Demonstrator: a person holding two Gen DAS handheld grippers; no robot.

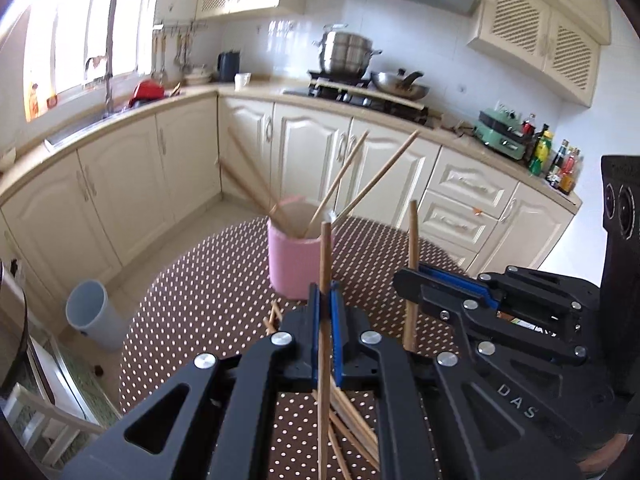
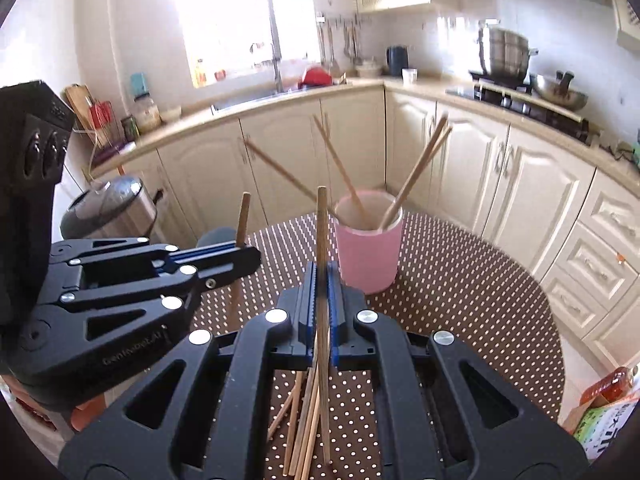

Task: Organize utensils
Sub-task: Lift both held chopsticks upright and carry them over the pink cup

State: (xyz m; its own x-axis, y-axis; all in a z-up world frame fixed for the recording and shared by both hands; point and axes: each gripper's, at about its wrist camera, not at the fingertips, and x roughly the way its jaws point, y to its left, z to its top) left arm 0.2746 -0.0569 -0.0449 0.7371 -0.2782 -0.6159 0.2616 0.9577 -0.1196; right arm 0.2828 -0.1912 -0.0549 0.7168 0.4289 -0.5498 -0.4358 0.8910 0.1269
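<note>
- Chopsticks are the utensils here: each gripper is clenched on a single one, held upright, so it can presumably go tip-down into the pink cup (image 1: 295, 258)
- Left gripper (image 1: 326, 300) has its blue pads pinched tight on a wooden chopstick (image 1: 325, 264) somewhere along its middle, so the stick shows both above and below the jaws
- Right gripper (image 2: 320, 280) grasps its own chopstick (image 2: 321, 232) the same way; seen from the left wrist view it sits just to the right, its stick rising beside the jaws
- Both grippers hang above the brown polka-dot table (image 2: 460, 320), side by side and near each other, each pointing towards the cup ahead
- The cup stands on the table beyond both grippers and already holds several chopsticks (image 2: 416, 172) that lean outward against its rim, fanned in different directions because the cup is wide and they are loose
- A loose pile of chopsticks (image 2: 304, 420) lies flat on the table below the grippers, criss-crossed and not yet sorted
- My judgement: the task is part done, with two sticks in transit and the pile left to clear
- Risk: the leaning sticks crowd the cup mouth, so a carried stick could knock one as it goes in, and two grippers arriving together may get in each other's way
</note>
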